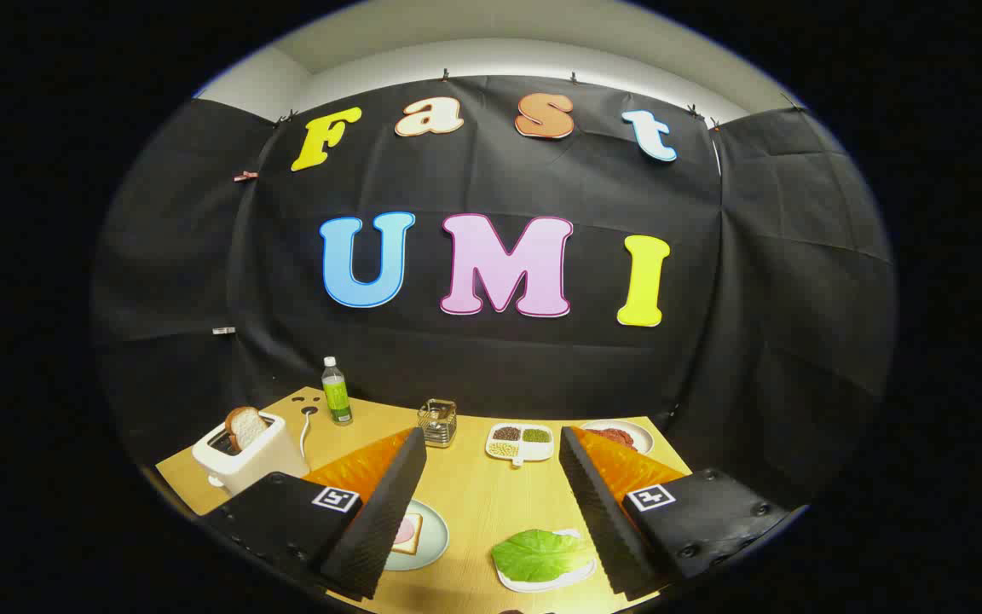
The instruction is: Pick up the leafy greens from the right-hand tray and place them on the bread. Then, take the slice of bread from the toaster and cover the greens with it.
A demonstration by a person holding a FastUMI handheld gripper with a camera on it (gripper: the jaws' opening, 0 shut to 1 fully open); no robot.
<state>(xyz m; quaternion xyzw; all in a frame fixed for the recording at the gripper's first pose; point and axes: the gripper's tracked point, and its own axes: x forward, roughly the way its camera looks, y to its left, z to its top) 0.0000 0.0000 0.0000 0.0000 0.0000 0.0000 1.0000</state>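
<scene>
Leafy greens (540, 554) lay on a white tray (572, 579), nearest the lens, between the spread fingers and just inside the right one. Gripper (491, 520) stood apart, holding nothing, evidently poised for the pick. Left of the greens, partly behind the left finger, a plate (429, 539) carried the open bread (407, 535). Beyond that plate the toaster (245, 459) held its slice (243, 425) upright, ready for lifting.

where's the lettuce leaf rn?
In the gripper view the leafy greens lie on a white tray on the table, between the open fingers, against the right one and right of the bread plate.
</scene>
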